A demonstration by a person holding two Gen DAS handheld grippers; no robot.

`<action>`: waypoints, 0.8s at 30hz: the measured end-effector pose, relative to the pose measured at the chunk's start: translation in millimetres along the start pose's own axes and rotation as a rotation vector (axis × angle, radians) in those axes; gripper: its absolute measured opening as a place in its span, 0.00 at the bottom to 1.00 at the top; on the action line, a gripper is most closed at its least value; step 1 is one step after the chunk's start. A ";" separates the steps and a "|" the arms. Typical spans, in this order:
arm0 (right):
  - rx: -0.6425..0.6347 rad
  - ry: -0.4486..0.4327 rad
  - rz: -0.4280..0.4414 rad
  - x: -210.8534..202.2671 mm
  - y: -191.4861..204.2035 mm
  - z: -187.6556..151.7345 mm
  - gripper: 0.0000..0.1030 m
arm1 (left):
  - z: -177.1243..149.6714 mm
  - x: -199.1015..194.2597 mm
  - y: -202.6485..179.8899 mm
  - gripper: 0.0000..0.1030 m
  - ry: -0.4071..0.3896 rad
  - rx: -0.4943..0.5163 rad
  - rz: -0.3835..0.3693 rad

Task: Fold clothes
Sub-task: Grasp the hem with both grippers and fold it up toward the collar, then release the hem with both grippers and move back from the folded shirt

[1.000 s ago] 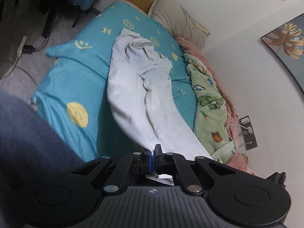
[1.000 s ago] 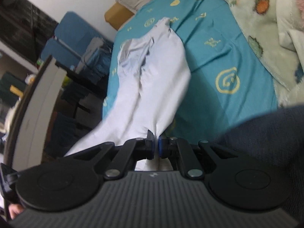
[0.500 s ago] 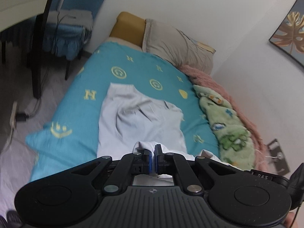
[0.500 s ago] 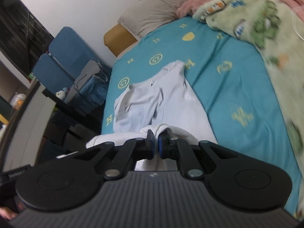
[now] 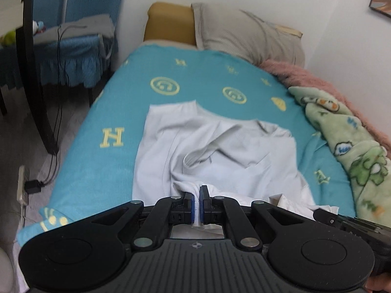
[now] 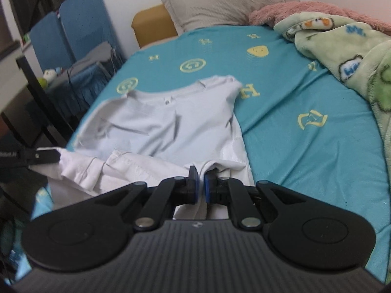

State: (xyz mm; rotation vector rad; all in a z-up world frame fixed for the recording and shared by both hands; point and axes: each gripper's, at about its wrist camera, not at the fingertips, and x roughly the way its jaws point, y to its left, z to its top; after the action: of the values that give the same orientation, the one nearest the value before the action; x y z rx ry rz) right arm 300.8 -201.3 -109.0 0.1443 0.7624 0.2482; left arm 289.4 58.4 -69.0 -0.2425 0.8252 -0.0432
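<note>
A white T-shirt [image 5: 220,151] lies on the turquoise bed sheet [image 5: 97,146], collar end toward the pillows. Its near hem is lifted and doubled back over the body. My left gripper [image 5: 197,194] is shut on the hem's left corner. My right gripper [image 6: 200,179] is shut on the hem's right corner of the same shirt [image 6: 158,127]. The left gripper's tip also shows at the left edge of the right wrist view [image 6: 46,157], pinching white cloth. The right gripper's tip shows at the lower right of the left wrist view [image 5: 327,216].
A grey pillow [image 5: 246,36] and a yellow cushion [image 5: 168,23] sit at the head of the bed. A green cartoon blanket [image 6: 347,48] and pink fleece [image 5: 305,78] lie along the wall side. A blue chair [image 5: 73,39], cables and a power strip [image 5: 23,188] stand off the bed's left.
Both grippers have carried the shirt's hem forward toward the collar, so the shirt went from stretched long to doubled over. Both views swung from tilted to level, closer to the bed.
</note>
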 end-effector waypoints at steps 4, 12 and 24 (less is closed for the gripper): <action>-0.032 -0.003 -0.011 -2.0 4.7 -4.6 0.12 | -12.4 -4.6 1.3 0.29 -0.019 0.023 0.029; -0.080 -0.086 -0.008 -63.7 27.8 -9.3 0.76 | -45.8 -77.0 -15.5 0.73 -0.096 0.075 0.031; 0.061 -0.085 -0.004 -138.4 34.6 -65.3 0.76 | -131.9 -156.5 -52.9 0.94 -0.165 0.227 0.039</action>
State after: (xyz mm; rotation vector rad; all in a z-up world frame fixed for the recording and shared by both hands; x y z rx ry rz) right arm 153.0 -203.4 -56.3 0.2094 0.6864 0.2137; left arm 89.5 1.7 -29.8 -0.0152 0.6546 -0.0790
